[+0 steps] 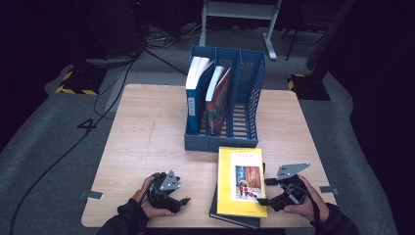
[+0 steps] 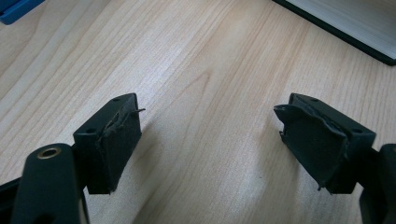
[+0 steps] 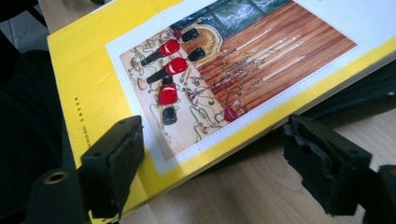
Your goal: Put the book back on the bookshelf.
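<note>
High view: a wooden table (image 1: 147,142) carried a blue file rack (image 1: 222,105) with three compartments; a blue-spined book (image 1: 195,95) stood upright in the left compartment, a book with a red patterned cover (image 1: 219,100) stood in the middle one, and the right compartment held nothing visible. Just in front of the rack, a yellow book (image 1: 242,181) lay flat on top of a dark book (image 1: 230,218), near the table's front edge. The left gripper (image 1: 182,200) rested in the person's left hand (image 1: 147,200) at the front left of the table, apart from the books, pointing toward them. The right gripper (image 1: 265,192), in the right hand (image 1: 306,198), sat at the right edge of the yellow book, its jaws reaching over that edge. Left gripper view: the two black jaws stood released and wide apart over bare wood, nothing between them; a corner of the rack (image 2: 16,9) and the edge of the dark book (image 2: 345,23) showed beyond. Right gripper view: the jaws were spread, not clamped; one jaw lay over the yellow cover (image 3: 93,88) near its illustrated panel, the other beside the book's edge above the table (image 3: 243,186), with the dark book (image 3: 355,93) beneath.
</note>
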{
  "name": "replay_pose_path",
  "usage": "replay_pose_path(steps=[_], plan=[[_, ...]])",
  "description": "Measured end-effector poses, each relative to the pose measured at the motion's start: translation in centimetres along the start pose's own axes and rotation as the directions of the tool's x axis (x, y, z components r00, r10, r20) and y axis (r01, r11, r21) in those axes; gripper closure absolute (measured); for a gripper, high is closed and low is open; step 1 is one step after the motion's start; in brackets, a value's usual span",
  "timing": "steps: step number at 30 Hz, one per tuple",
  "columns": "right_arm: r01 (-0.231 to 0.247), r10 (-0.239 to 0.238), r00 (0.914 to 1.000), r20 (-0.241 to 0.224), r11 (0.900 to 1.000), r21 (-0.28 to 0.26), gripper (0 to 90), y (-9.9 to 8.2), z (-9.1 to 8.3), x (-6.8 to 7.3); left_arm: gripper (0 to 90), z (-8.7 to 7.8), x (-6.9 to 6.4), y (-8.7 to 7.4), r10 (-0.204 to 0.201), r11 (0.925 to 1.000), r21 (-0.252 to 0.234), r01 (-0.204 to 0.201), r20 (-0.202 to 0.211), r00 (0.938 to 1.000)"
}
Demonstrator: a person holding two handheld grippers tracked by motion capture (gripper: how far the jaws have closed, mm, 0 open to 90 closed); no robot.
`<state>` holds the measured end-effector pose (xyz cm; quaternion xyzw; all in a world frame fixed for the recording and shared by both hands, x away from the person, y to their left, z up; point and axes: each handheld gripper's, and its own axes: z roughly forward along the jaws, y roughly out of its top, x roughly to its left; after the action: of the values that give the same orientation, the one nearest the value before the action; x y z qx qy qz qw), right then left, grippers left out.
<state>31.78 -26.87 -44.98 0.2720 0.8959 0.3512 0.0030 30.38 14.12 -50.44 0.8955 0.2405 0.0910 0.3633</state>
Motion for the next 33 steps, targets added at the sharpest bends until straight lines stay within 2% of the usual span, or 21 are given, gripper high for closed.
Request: replay_pose_path(steps=[3,10,13,17,19,25,29,33], plan=[[-0.011,0.011,0.9999,-0.012,0.9999,0.0,18.2,0.0,0.1,-0.2,19.6,0.0,0.0,0.0,0.0,1.0,0.0,0.0,0.0,1.0],[0.024,-0.024,0.9995,0.019,0.9997,-0.006,19.2,0.2,-0.1,0.4,18.9,0.1,0.0,0.1,0.001,1.0,0.001,-0.001,0.001,1.0],[0.042,-0.041,0.9985,0.036,0.998,-0.047,22.7,0.5,-0.6,0.6,18.4,0.2,0.0,0.2,0.001,1.0,0.003,-0.001,0.0,1.0],[0.057,-0.055,0.9981,0.027,0.9934,-0.099,24.2,1.1,-1.2,0.7,18.2,0.2,0.0,0.2,0.004,1.0,0.003,-0.004,0.004,1.0],[0.067,-0.064,0.9974,0.032,0.9933,-0.094,24.3,1.5,-1.0,0.7,18.2,0.3,0.0,0.3,0.005,1.0,0.002,-0.005,0.005,1.0],[0.069,-0.069,0.9976,-0.003,0.9947,-0.076,25.0,2.2,0.7,-0.1,17.5,0.5,0.1,0.5,0.007,1.0,0.003,-0.007,0.01,0.9999],[0.048,-0.05,0.9987,-0.011,0.9936,-0.102,31.8,2.7,1.5,-0.5,17.2,0.6,0.1,0.6,0.011,0.9999,0.004,-0.011,0.014,0.9998],[0.031,-0.034,0.999,-0.028,0.9913,-0.128,43.1,3.0,2.0,-0.9,16.6,0.9,0.2,0.9,0.013,0.9999,0.003,-0.013,0.015,0.9998]])
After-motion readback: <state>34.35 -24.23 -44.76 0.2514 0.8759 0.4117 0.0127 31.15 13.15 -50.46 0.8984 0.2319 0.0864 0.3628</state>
